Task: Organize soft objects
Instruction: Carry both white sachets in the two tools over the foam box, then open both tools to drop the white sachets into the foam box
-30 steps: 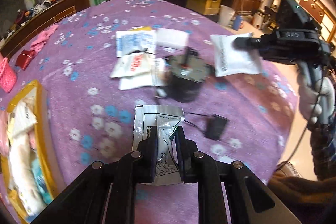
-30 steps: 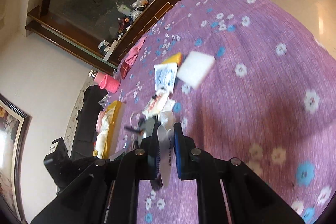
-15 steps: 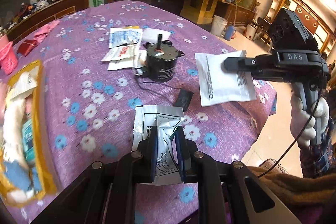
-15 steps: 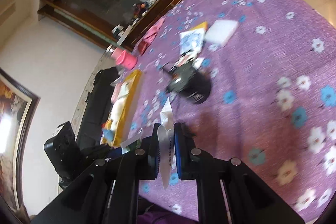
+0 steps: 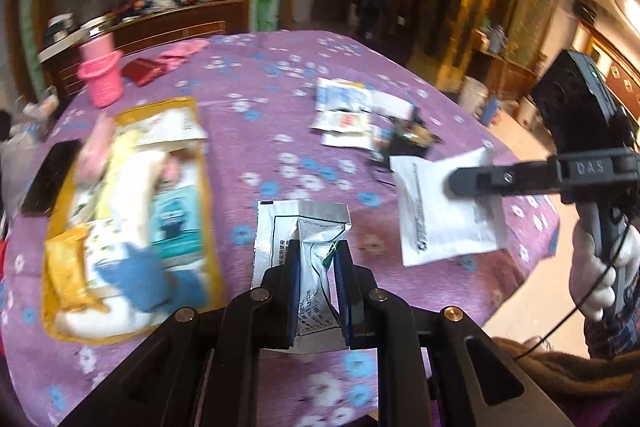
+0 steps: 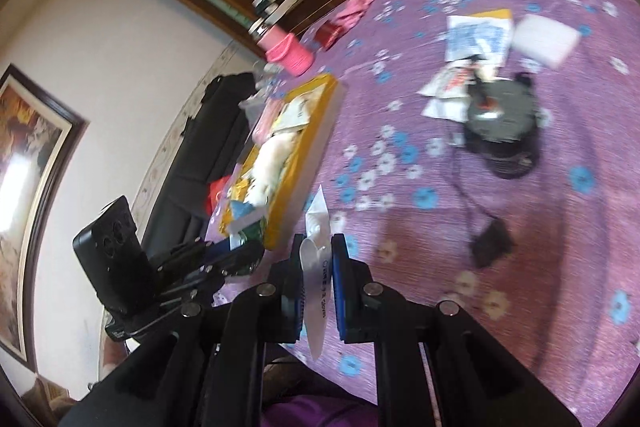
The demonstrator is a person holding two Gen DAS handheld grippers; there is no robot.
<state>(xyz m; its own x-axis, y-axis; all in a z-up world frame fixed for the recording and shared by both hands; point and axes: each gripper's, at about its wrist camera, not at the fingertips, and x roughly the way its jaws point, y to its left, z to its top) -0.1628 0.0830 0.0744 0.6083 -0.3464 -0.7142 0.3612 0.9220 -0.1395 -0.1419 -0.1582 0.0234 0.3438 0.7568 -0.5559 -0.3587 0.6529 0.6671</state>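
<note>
Both grippers carrying packets above the purple floral tablecloth [image 5: 280, 99].
The left gripper [image 5: 316, 259] is clamped on a silver foil sachet [image 5: 304, 227]; the right gripper [image 6: 316, 259] is clamped on a white packet [image 5: 444, 211]. The yellow tray [image 5: 60, 307] of soft items lies left; loose packets [image 5: 344, 115] lie beside a black motor [image 6: 500, 115].

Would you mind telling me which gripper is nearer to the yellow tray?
Left. The left gripper, shut on a silver packet, is just beside the yellow tray; the right gripper is farther off.
</note>
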